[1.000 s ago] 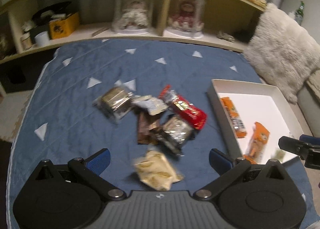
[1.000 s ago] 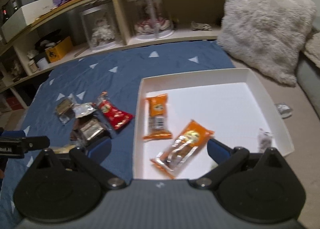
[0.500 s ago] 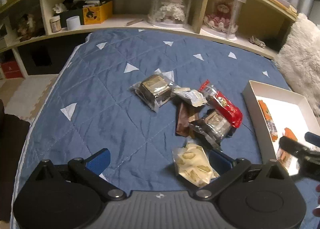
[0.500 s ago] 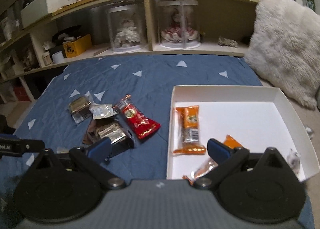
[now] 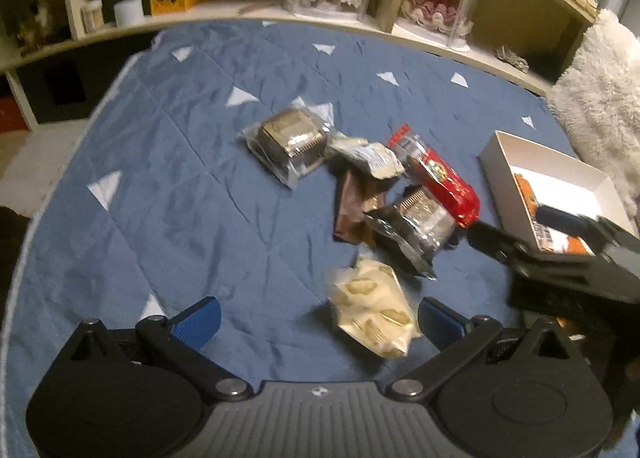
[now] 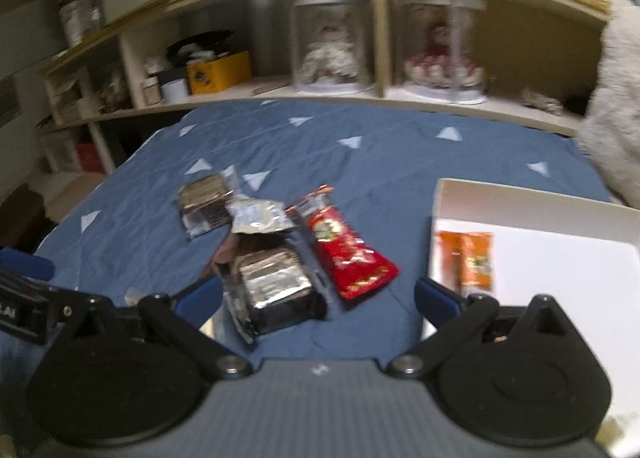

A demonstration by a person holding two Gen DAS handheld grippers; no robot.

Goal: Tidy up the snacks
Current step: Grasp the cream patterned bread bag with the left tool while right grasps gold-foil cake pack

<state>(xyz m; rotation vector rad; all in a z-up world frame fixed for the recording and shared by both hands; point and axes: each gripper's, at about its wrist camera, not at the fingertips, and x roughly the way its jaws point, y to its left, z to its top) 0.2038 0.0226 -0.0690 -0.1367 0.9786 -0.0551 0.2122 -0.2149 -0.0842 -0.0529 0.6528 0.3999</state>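
Observation:
A pile of snack packets lies on the blue quilt: a dark packet, a small silver one, a red one, a brown one and a silver-black one. A pale yellow packet lies apart, between the fingers of my open left gripper, close to the right finger. My right gripper is open low over the pile, the silver-black packet between its fingers and the red packet just ahead. The white tray holds an orange packet.
A wooden shelf with doll domes and a yellow box runs along the quilt's far edge. A fluffy cushion sits behind the tray. The right gripper's body is in the left wrist view, in front of the tray.
My right gripper has swung left from over the tray to over the snack pile. My left gripper has shifted left, so the pale packet now sits by its right finger.

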